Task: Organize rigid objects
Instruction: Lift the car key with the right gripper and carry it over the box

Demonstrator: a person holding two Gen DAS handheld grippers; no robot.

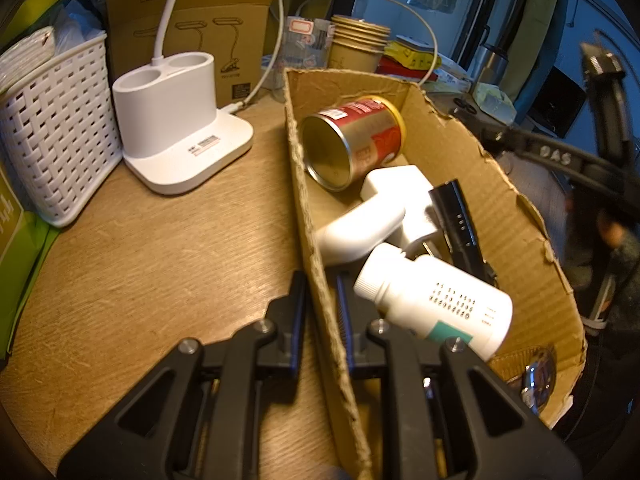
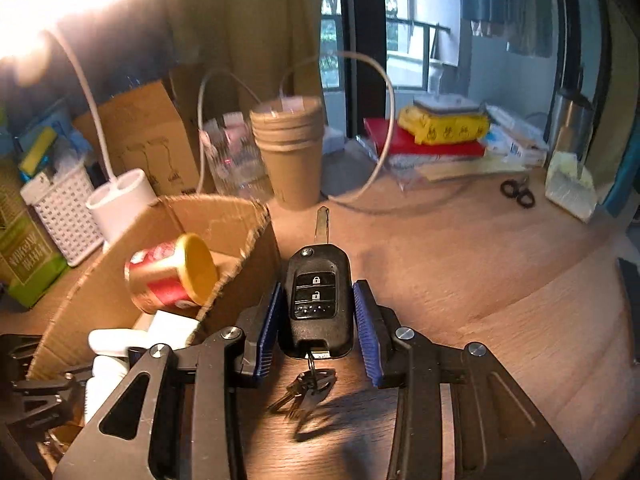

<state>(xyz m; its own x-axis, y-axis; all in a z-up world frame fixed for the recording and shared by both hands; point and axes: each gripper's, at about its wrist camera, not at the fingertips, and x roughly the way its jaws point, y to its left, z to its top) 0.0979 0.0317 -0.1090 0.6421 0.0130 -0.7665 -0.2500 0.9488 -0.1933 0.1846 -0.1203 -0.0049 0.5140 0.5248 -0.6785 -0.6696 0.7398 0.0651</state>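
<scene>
Black car key [image 2: 318, 300] clamped in right gripper [image 2: 318, 322], beside cardboard box [image 2: 256, 248].

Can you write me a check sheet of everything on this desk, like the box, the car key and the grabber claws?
Surface: wooden table, mostly bare on the right.
Job's things: torn cardboard box holds a red tin on its side, a white bottle, a white plug and a black stick-shaped thing. Car key with small keys hanging from it.
Clutter: stacked paper cups, white basket, black scissors, piled books.
Grippers: left gripper pinches the box's wall; right gripper is shut on the car key.
Cables: white cable loops behind the cups.
Surroundings: window and curtain behind; lamp base.
</scene>
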